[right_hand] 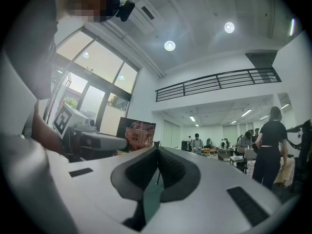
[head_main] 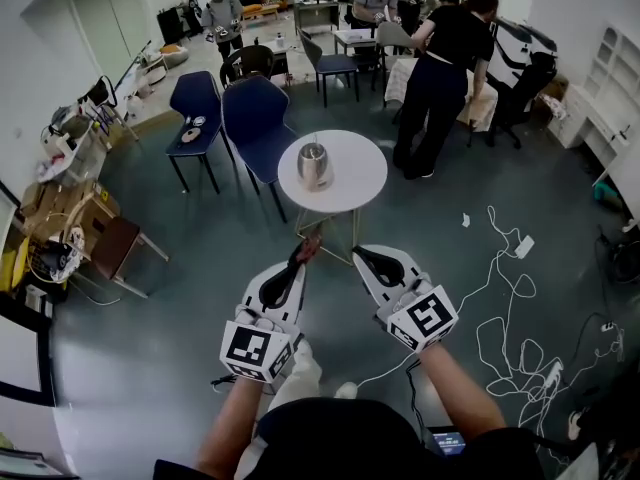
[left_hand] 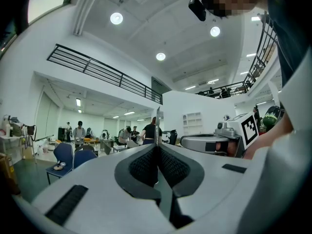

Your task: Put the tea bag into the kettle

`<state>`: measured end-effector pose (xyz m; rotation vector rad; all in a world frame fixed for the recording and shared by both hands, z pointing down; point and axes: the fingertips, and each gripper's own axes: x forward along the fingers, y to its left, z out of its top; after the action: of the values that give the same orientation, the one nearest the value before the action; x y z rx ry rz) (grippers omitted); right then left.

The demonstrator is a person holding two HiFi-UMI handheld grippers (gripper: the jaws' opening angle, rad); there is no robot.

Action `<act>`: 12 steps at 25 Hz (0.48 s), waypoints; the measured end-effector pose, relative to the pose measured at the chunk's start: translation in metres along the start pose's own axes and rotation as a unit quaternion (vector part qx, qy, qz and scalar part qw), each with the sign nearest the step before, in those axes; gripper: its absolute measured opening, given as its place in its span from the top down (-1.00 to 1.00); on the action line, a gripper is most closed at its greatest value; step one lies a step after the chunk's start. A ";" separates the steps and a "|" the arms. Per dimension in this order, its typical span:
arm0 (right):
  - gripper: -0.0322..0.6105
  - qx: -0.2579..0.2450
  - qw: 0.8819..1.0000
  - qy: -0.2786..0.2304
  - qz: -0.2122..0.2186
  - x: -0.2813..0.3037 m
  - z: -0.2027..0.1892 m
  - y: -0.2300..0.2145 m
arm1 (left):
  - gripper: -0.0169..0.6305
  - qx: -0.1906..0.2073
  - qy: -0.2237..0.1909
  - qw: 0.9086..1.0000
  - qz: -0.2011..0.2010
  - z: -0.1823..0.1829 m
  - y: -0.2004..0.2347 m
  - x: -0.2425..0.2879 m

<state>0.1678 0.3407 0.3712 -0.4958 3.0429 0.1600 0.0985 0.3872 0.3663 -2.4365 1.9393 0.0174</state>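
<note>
A steel kettle (head_main: 315, 165) stands on the small round white table (head_main: 360, 173) ahead of me. My left gripper (head_main: 302, 256) is held in the air short of the table's near edge, shut on a reddish-brown tea bag packet (head_main: 311, 244). In the left gripper view the packet (left_hand: 157, 126) shows edge-on as a thin strip rising from the shut jaws. The right gripper view shows its printed face (right_hand: 139, 135) off to the left. My right gripper (head_main: 359, 255) hangs beside the left one, shut, with nothing seen in it.
Two blue chairs (head_main: 255, 118) stand behind the table on the left. A person in black (head_main: 445, 68) stands to its far right. White cables (head_main: 510, 308) lie across the floor at right, and a shelf with boxes (head_main: 60, 218) lines the left wall.
</note>
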 end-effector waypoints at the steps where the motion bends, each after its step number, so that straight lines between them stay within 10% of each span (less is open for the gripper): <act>1: 0.85 -0.001 1.000 0.002 0.001 0.004 -0.002 -0.003 | 0.90 0.000 0.000 1.000 0.000 -0.002 0.004 0.004; 12: 0.85 0.002 1.000 0.004 -0.006 0.063 -0.016 -0.045 | 0.90 -0.006 0.007 1.000 -0.007 -0.015 0.061 0.053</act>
<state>0.1217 0.2768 0.3782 -0.5155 3.0472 0.1518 0.0514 0.3212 0.3788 -2.4652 1.9322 0.0115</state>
